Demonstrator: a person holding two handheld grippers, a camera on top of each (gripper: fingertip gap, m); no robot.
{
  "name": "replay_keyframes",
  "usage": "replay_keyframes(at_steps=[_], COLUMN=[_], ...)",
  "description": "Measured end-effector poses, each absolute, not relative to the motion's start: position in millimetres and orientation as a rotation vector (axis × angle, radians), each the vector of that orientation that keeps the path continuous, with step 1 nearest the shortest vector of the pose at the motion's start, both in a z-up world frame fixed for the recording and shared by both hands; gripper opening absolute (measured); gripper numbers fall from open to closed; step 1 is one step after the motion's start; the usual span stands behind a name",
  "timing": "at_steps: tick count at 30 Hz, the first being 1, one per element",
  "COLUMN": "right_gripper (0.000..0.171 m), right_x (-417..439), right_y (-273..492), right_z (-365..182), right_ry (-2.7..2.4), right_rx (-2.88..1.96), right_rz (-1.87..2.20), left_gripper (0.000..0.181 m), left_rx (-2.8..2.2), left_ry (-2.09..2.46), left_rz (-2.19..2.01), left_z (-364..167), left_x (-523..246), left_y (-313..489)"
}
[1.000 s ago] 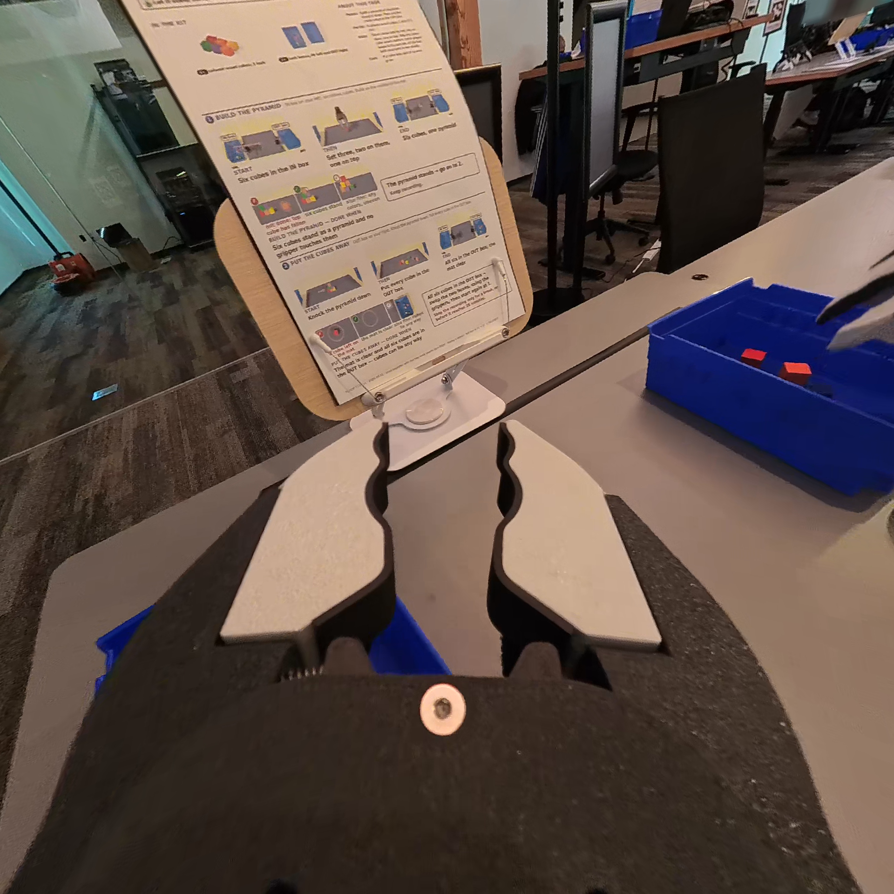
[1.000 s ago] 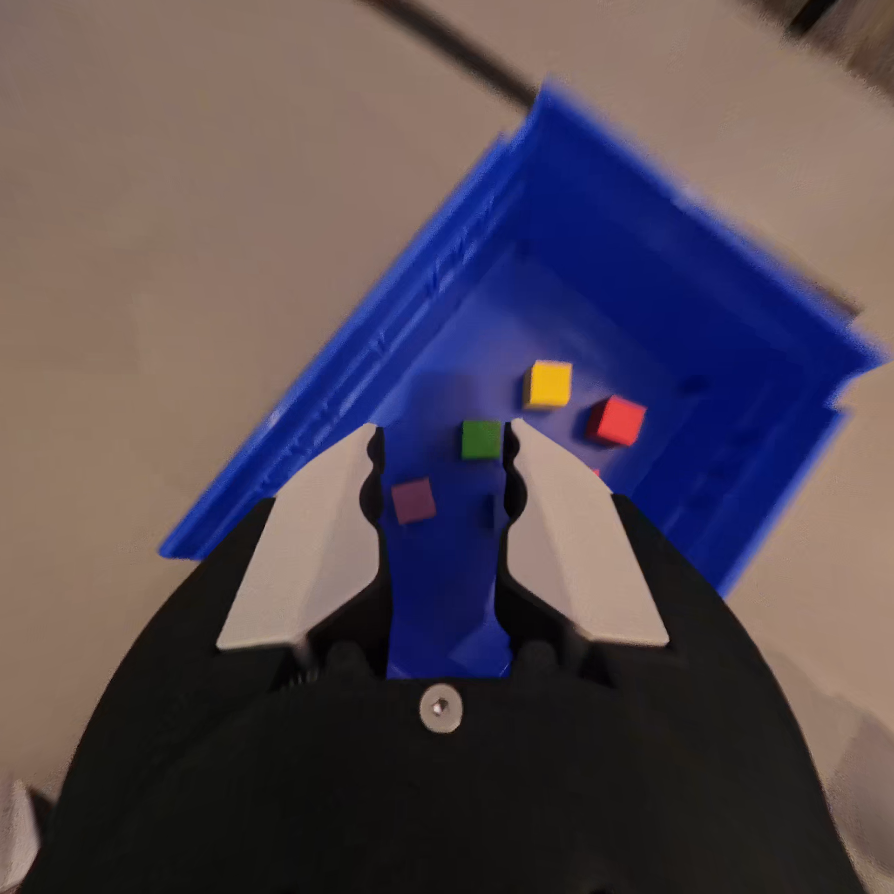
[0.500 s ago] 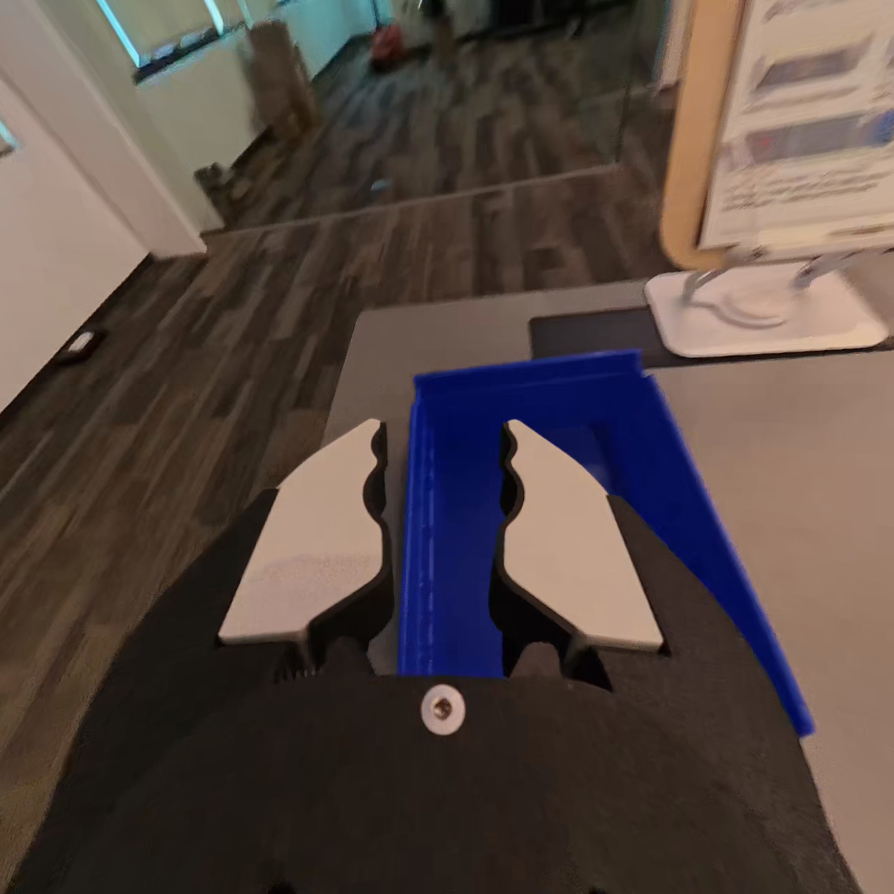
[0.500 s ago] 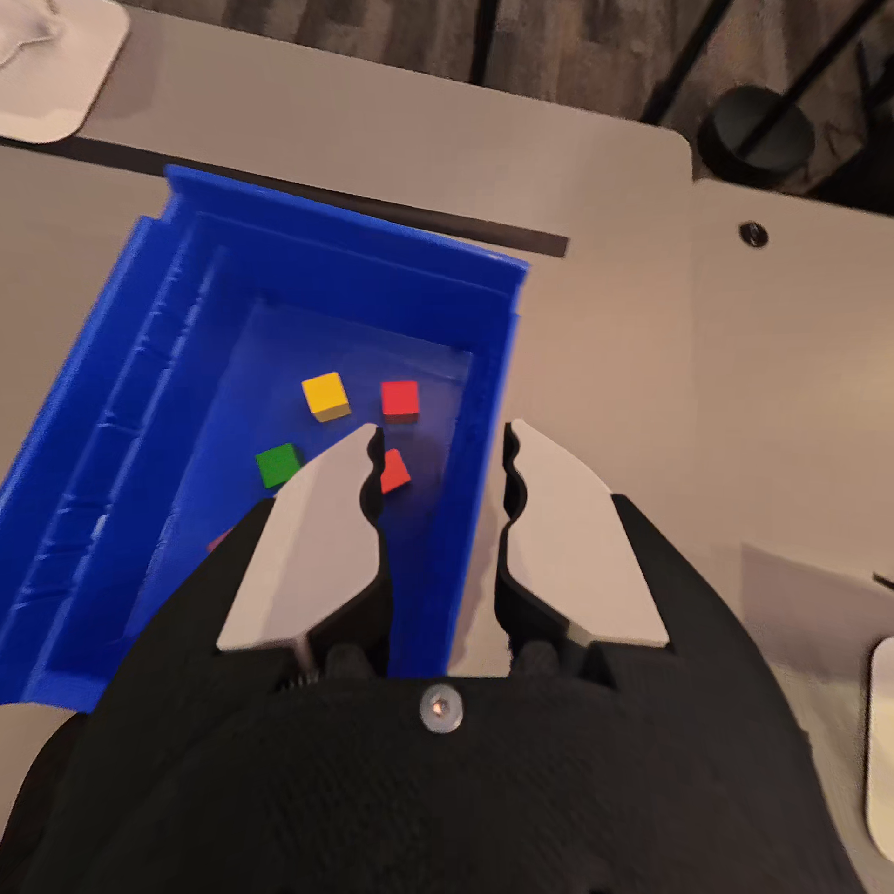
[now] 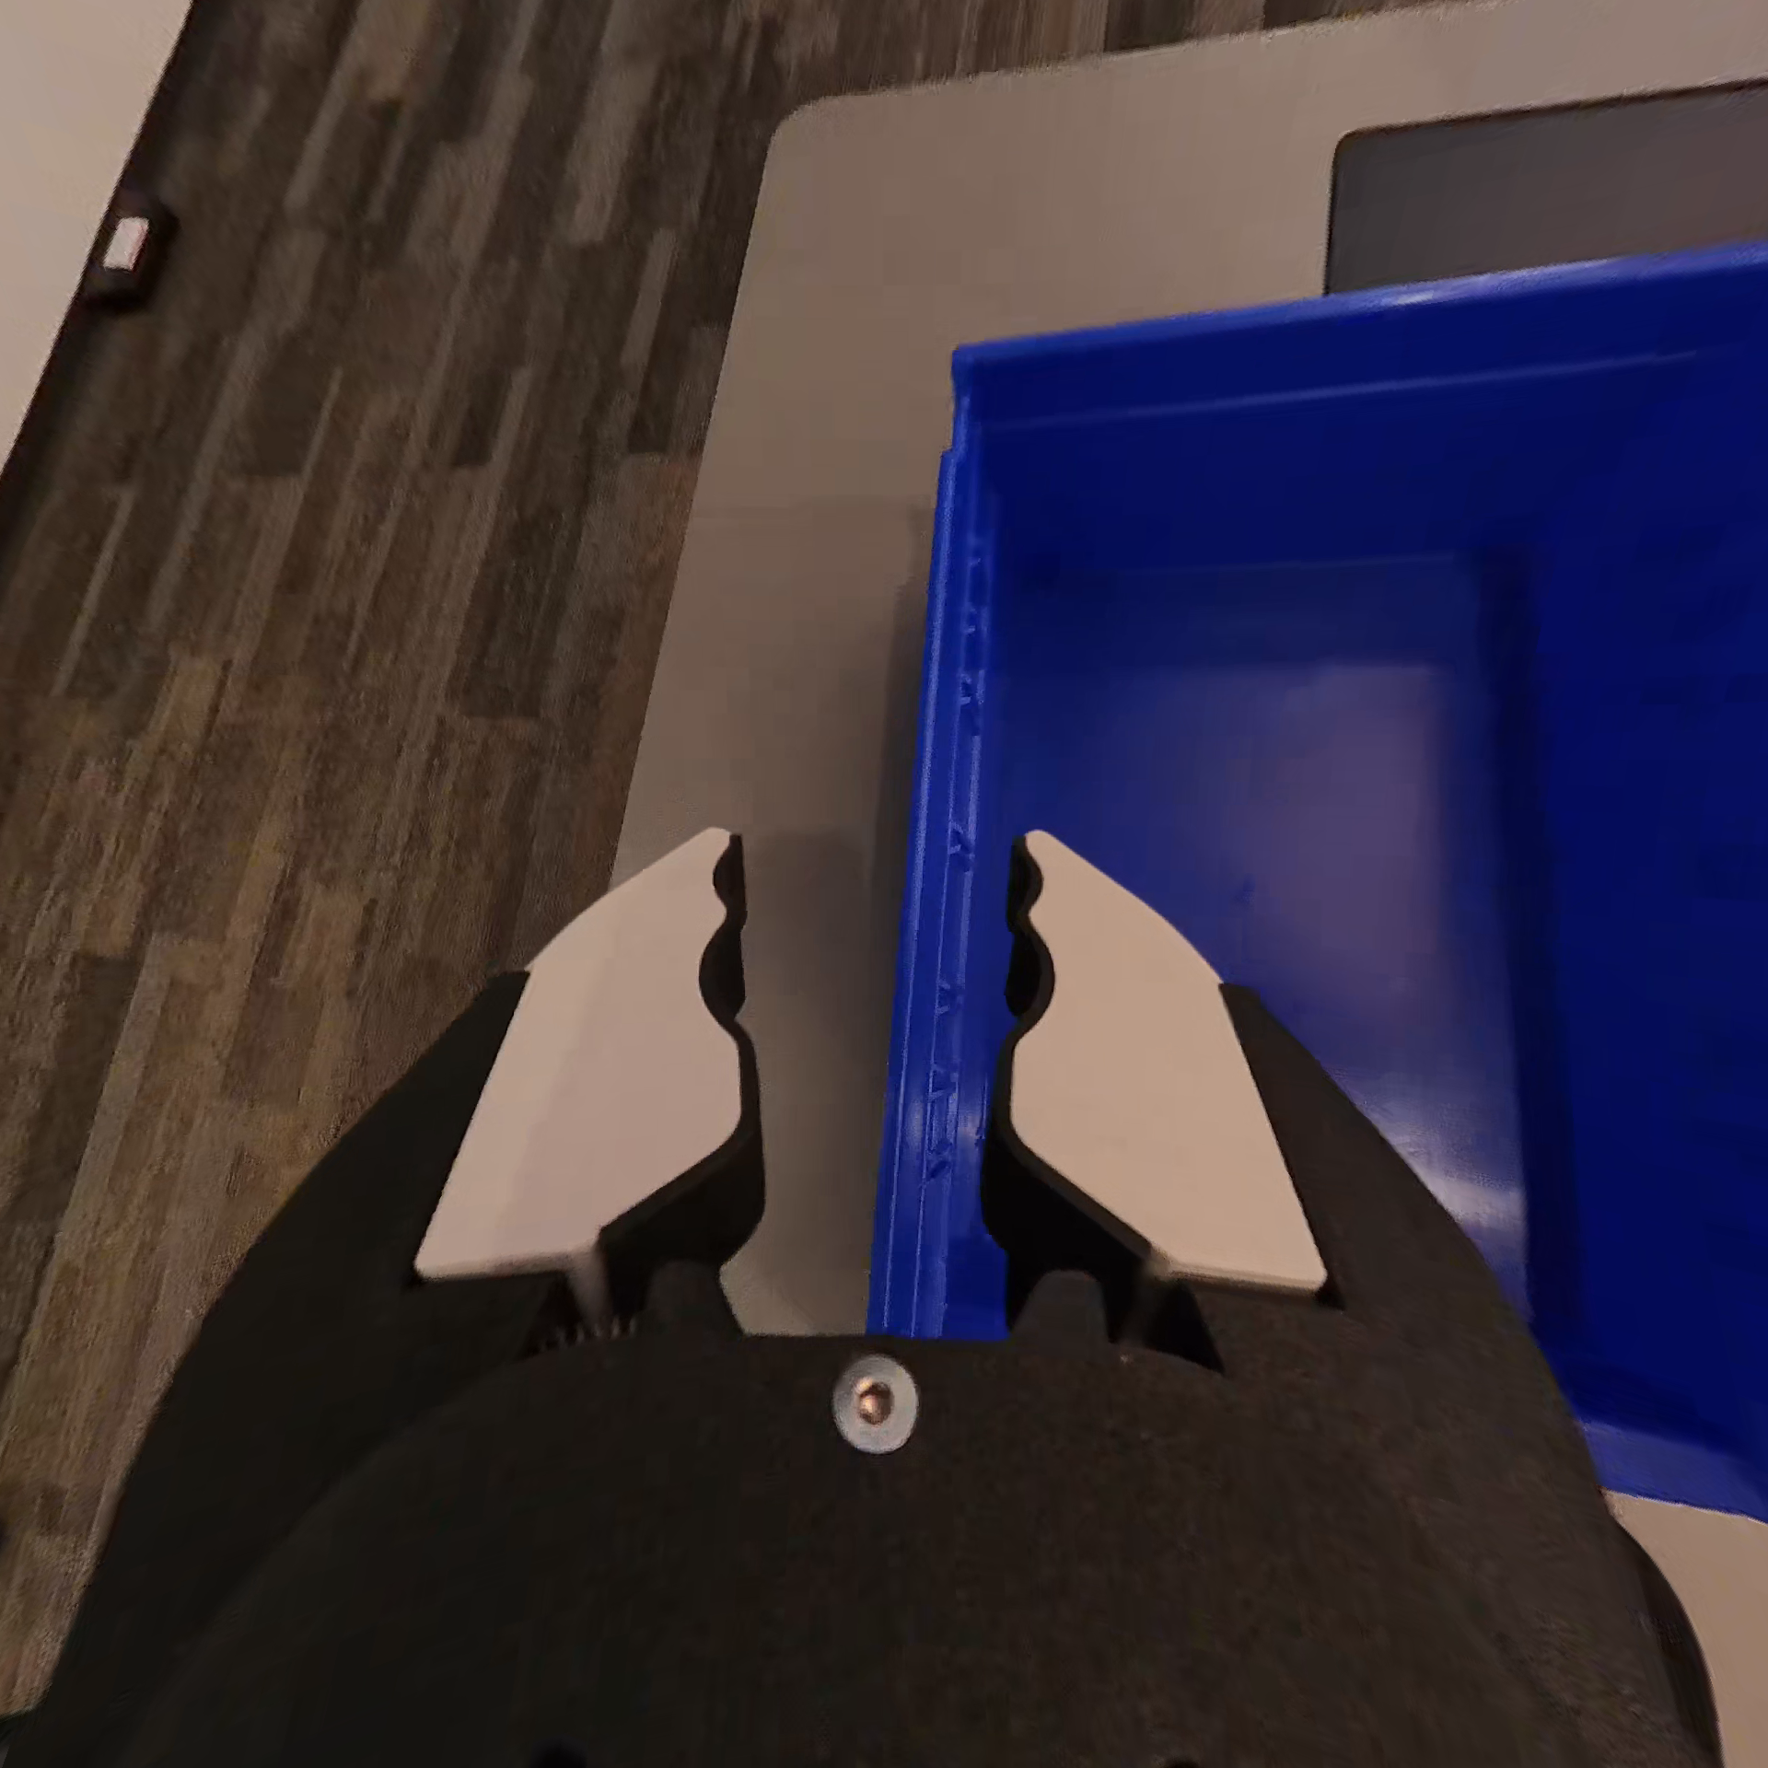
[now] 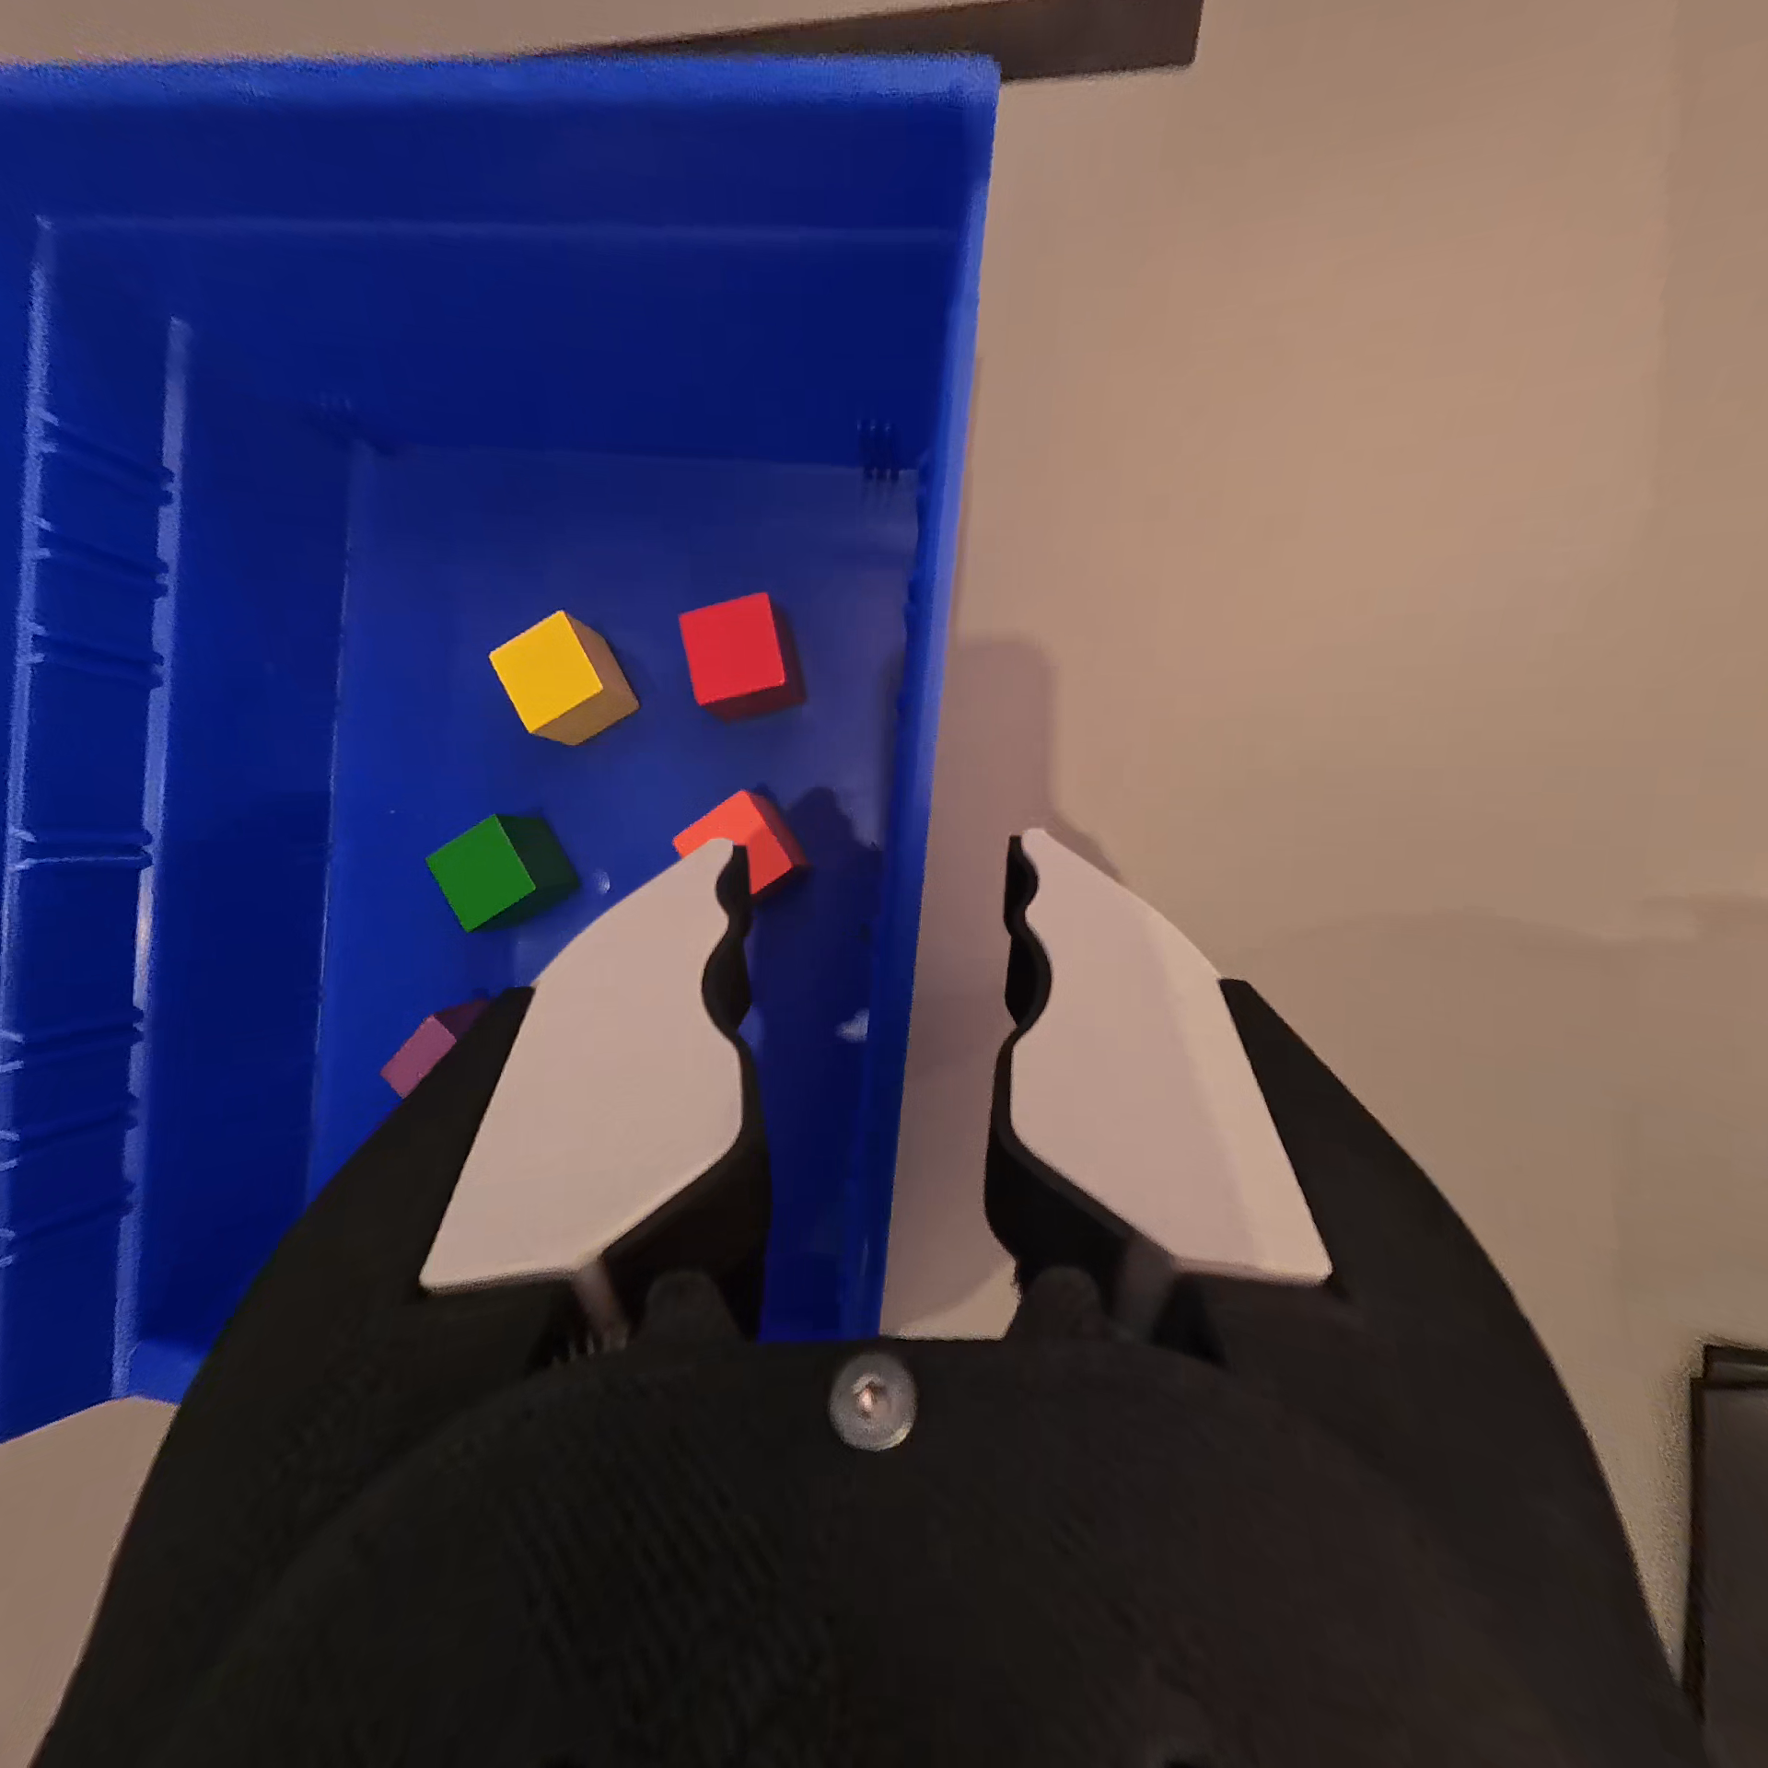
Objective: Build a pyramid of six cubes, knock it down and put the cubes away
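In the right wrist view a blue bin [image 6: 957,287] holds a yellow cube [image 6: 555,674], a red cube [image 6: 737,651], an orange cube [image 6: 756,837], a green cube [image 6: 488,871] and a purple cube [image 6: 426,1043]. My right gripper [image 6: 871,851] is open with nothing in it and straddles the bin's right wall from above. In the left wrist view a second blue bin [image 5: 1339,430] shows no cubes inside. My left gripper [image 5: 871,851] is open with nothing in it and straddles that bin's left wall.
The grey table [image 5: 861,287] ends close to the left of the second bin, with dark wood floor [image 5: 335,574] beyond. A dark panel [image 5: 1531,201] lies behind that bin. Bare table [image 6: 1387,478] lies right of the cube bin. The tips of one gripper are about 85 cm away from the tips of the other.
Both grippers swung and tilted down over their bins' outer walls. The left view turned away from the instruction board to the second bin. Both jaws opened a little wider.
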State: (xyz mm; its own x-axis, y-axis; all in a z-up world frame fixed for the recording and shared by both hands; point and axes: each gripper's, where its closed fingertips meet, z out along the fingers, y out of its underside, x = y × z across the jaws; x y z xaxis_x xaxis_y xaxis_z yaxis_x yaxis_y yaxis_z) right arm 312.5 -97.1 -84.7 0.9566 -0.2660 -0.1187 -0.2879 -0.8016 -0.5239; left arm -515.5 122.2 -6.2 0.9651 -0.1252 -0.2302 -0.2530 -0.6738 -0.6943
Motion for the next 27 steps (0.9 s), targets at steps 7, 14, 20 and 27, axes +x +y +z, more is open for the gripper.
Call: replay_keyframes(at_steps=[7,14,20,27], right_gripper=[0.051,0.022,0.008,0.009], right_x=[307.6,301.8,307.0,300.9], right_y=[-104.4,-108.2,-110.8,-111.6], right_z=[-110.2,-114.5,-115.9,-116.3], right_ry=[0.449,0.456,0.513,0.527], right_rx=[-2.688,-2.730,-2.730,-2.715], right_rz=[0.054,0.076,0.060,0.143], left_gripper=[0.051,0.037,0.009,0.008], left_rx=[-2.498,-2.668,-2.735,-2.735], left_ry=[0.227,0.177,0.177,0.222], left_rz=[0.157,0.101,0.041,0.043], left_z=[-44.0,-73.6,-85.0,-85.1], left_x=[-517.0,-521.1,-520.7,-518.6], left_y=[119.4,109.8,104.7,104.6])
